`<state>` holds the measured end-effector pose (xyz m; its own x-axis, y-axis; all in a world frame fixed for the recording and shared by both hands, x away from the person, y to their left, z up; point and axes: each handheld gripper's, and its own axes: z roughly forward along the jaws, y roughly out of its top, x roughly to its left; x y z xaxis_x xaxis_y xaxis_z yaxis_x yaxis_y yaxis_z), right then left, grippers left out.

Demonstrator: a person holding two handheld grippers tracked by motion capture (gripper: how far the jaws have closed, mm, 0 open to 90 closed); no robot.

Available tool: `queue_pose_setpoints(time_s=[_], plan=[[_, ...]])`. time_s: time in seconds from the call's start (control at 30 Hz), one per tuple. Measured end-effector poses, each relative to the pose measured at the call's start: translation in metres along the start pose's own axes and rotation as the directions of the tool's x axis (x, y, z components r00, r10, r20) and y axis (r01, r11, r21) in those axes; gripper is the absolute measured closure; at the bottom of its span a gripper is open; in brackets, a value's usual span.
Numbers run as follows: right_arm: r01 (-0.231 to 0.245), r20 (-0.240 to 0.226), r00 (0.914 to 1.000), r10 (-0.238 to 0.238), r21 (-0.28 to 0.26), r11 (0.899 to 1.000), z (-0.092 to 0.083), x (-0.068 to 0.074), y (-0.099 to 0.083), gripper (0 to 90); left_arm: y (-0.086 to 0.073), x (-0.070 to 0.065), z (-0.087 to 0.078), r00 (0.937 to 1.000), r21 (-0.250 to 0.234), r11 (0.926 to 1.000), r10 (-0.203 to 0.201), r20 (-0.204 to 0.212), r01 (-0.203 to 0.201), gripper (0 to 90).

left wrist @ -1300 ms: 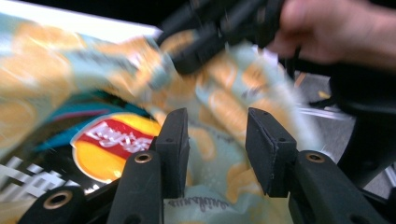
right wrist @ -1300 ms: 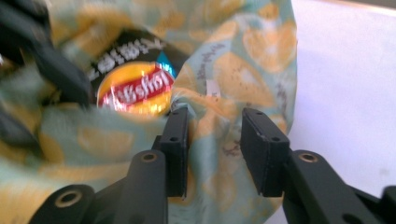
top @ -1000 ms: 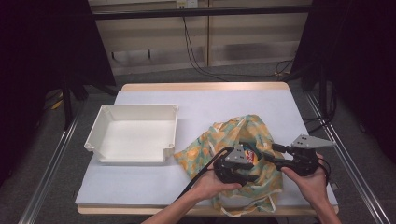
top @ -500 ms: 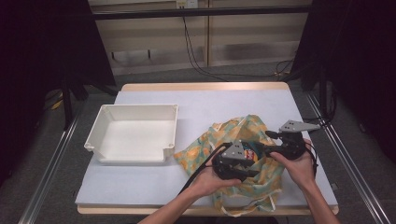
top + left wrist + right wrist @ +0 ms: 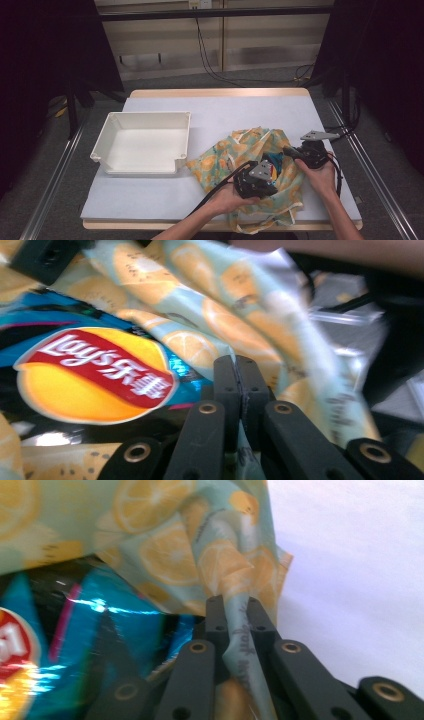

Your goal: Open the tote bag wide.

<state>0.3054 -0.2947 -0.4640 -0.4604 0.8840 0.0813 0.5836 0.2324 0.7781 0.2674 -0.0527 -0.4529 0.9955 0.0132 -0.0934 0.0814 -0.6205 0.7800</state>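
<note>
Left gripper (image 5: 235, 371) view reads Lay's bag (image 5: 95, 375)

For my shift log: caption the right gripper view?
Right gripper shut on lemon-print bag edge, chip packet inside.

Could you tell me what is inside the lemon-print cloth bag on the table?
A blue Lay's chip packet lies inside the lemon-print bag, whose rim the left gripper and right gripper pinch open. The fabric covers the packet's edges and anything beneath.
</note>
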Motion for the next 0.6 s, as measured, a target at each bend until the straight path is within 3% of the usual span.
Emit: queue_pose_setpoints(time_s=[0.13,0.2,0.4,0.5,0.57,0.6], plan=[[0.003,0.020,0.9998,-0.004,0.003,1.000,0.006,-0.004,-0.002,86.7,0.000,-0.008,0.000,0.9989,0.000,0.9989,0.047,0.003,-0.047,89.7],[0.017,0.033,0.9993,-0.018,0.030,0.999,0.012,-0.006,-0.004,86.8,0.000,-0.009,0.001,0.9980,-0.001,0.9980,0.063,0.008,-0.063,90.0],[0.029,0.059,0.9977,-0.033,0.060,0.998,0.027,-0.008,-0.008,86.6,-0.009,-0.015,0.012,0.9949,0.004,0.9961,0.088,0.050,-0.088,90.0],[0.028,0.064,0.9975,-0.031,0.046,0.999,0.030,-0.010,-0.008,87.0,-0.014,-0.018,0.019,0.9940,0.011,0.9959,0.088,0.064,-0.089,89.9],[0.047,0.075,0.9959,-0.050,0.048,0.998,0.032,-0.008,-0.007,87.1,-0.016,-0.021,0.022,0.9918,0.032,0.9918,0.123,0.035,-0.124,89.9],[0.050,0.070,0.9961,-0.053,0.047,0.998,0.033,-0.007,-0.006,87.4,-0.016,-0.021,0.022,0.9934,0.032,0.9931,0.112,0.026,-0.112,89.9]])
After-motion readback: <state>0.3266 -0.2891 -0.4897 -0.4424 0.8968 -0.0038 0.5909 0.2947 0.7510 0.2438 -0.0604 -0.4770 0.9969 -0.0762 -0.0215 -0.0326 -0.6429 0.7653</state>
